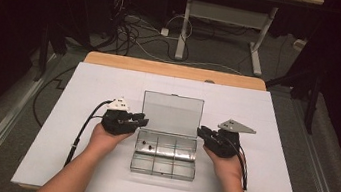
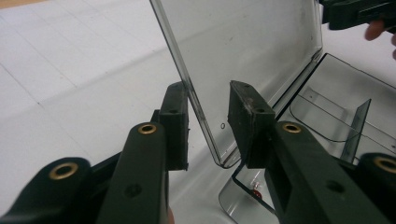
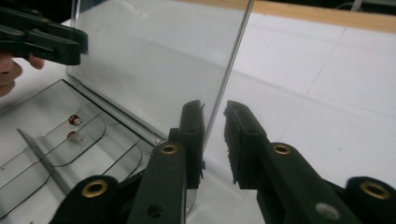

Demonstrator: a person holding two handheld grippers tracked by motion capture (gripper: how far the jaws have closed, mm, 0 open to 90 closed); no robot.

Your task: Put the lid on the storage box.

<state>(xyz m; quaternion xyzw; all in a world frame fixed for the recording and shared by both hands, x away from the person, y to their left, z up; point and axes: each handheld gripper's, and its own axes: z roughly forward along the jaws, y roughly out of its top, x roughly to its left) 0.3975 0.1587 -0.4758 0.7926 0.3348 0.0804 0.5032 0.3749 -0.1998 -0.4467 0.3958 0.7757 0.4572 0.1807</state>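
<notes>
A clear plastic compartment box [image 1: 163, 169] sits mid-table with its lid [image 1: 173, 107] standing upright. Two small red pieces [image 1: 146, 146] lie in its back left compartment. My left gripper [image 1: 142, 121] is at the lid's left edge. In the left gripper view it [image 2: 208, 93] is open, its jaws straddling the lid [image 2: 243, 42] near the hinge, with a gap on the right side. My right gripper [image 1: 201, 132] is at the lid's right edge. It [image 3: 212, 106] is open too, one jaw on each side of the lid [image 3: 154, 56]. The red pieces [image 3: 74, 120] lie beyond it.
The box rests on a white mat [image 1: 98, 166] over a wooden table [image 1: 172, 70]. Behind the table are a desk frame [image 1: 184, 27] and floor cables [image 1: 136, 35]. Each gripper view shows the other gripper across the lid [image 2: 355, 14] [image 3: 42, 39].
</notes>
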